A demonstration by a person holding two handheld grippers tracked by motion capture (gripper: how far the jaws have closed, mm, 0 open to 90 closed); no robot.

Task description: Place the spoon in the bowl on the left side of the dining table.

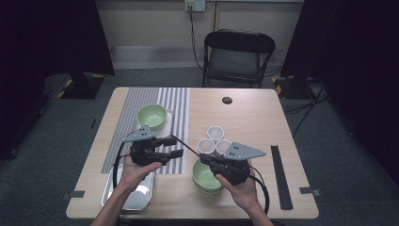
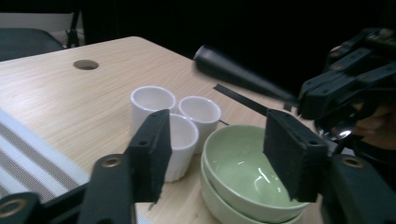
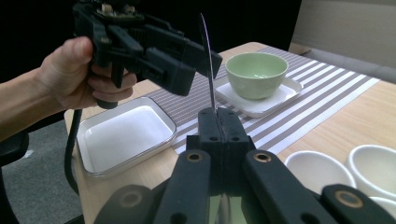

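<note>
My right gripper [image 1: 208, 160] is shut on a spoon whose long black handle [image 1: 186, 147] slants up and to the left toward my left gripper [image 1: 178, 147]. In the left gripper view the handle [image 2: 243, 77] runs into the right gripper's closed jaws, with the shiny spoon bowl [image 2: 337, 133] below them. My left gripper [image 2: 217, 126] hangs open above the table, with nothing between its pads. Past it sit three white cups [image 2: 187, 121] and two stacked green bowls [image 2: 243, 168]. In the right gripper view the handle [image 3: 208, 56] rises thin from the jaws [image 3: 218, 112].
A green bowl [image 1: 151, 116] sits on a white square plate [image 1: 167, 129] on the striped mat [image 1: 179, 101]. A white tray [image 1: 136, 194] lies at the front left. A black strip [image 1: 281, 176] lies near the right edge. A chair [image 1: 237, 56] stands behind the table.
</note>
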